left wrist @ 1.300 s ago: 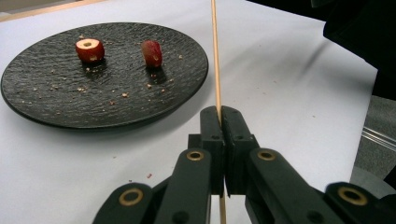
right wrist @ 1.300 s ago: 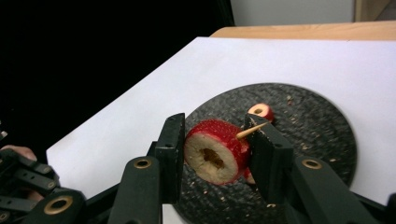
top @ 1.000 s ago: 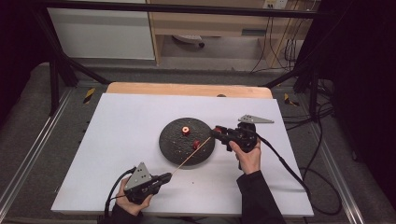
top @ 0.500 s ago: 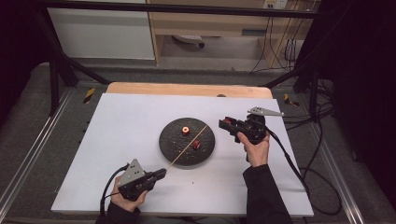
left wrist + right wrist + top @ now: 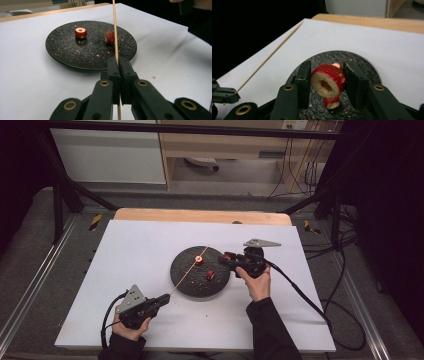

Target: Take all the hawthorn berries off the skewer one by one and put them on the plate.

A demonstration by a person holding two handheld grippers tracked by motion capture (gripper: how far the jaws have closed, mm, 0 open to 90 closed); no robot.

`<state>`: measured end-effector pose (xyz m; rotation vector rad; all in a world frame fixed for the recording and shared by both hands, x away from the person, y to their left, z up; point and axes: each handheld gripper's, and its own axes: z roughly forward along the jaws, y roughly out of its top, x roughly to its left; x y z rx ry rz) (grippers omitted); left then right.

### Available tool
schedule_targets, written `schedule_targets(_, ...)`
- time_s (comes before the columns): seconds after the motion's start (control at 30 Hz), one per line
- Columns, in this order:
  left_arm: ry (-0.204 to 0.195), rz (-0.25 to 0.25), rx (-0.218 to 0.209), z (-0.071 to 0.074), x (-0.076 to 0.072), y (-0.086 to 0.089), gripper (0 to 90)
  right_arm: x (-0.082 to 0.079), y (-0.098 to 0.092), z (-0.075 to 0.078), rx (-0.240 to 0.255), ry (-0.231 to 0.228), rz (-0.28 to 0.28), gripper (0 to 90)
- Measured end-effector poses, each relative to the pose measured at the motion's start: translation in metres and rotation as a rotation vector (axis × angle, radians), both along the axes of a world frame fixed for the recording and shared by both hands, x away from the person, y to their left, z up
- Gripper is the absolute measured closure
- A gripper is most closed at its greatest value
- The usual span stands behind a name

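Plate [image 5: 200,285] sits mid-table [image 5: 130,245]. Two fruit pieces [image 5: 199,259] [image 5: 210,275] on it. Left gripper [image 5: 160,301] near-left of plate, clamping a skewer [image 5: 187,270] that runs up across the plate. Right gripper [image 5: 229,257] at plate's right edge, clamped on a third piece [image 5: 328,83] above the plate.

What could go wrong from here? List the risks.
1. The left tool pinches the thin skewer at its very end, so the long free length may wobble or snap when pushed into fruit.
2. The right tool squeezes a soft, cored strawberry piece; it could crush or slip out.
3. The skewer reaches over the plate close to the two loose pieces; a sweep may knock them off.
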<state>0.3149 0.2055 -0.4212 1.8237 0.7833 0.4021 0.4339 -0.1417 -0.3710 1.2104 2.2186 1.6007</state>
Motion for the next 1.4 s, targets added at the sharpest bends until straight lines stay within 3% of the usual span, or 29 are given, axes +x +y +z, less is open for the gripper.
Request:
schedule_targets(0.4, 0.011, 0.005, 0.004, -0.002, 0.001, 0.0, 88.2, 0.002, 0.032, -0.047, -0.092, 0.069, 0.037, 60.4)
schedule_targets(0.5, 0.011, 0.003, 0.008, -0.002, 0.001, 0.0, 88.2, 0.0, 0.036, -0.058, -0.133, 0.077, 0.044, 60.3)
schedule_targets(0.7, 0.016, 0.002, 0.009, -0.002, 0.001, 0.0, 88.2, -0.002, 0.039, -0.072, -0.167, 0.097, 0.049, 60.0)
schedule_targets(0.97, 0.021, -0.002, 0.015, -0.003, 0.002, -0.001, 88.2, -0.004, 0.04, -0.076, -0.198, 0.098, 0.051, 56.7)
schedule_targets(1.13, 0.024, 0.0, 0.017, -0.004, 0.003, -0.001, 88.2, -0.006, 0.037, -0.068, -0.194, 0.073, 0.044, 52.9)
schedule_targets(1.4, 0.028, 0.004, 0.02, -0.003, 0.003, -0.001, 88.1, -0.017, 0.016, -0.055, -0.173, 0.044, 0.019, 37.7)
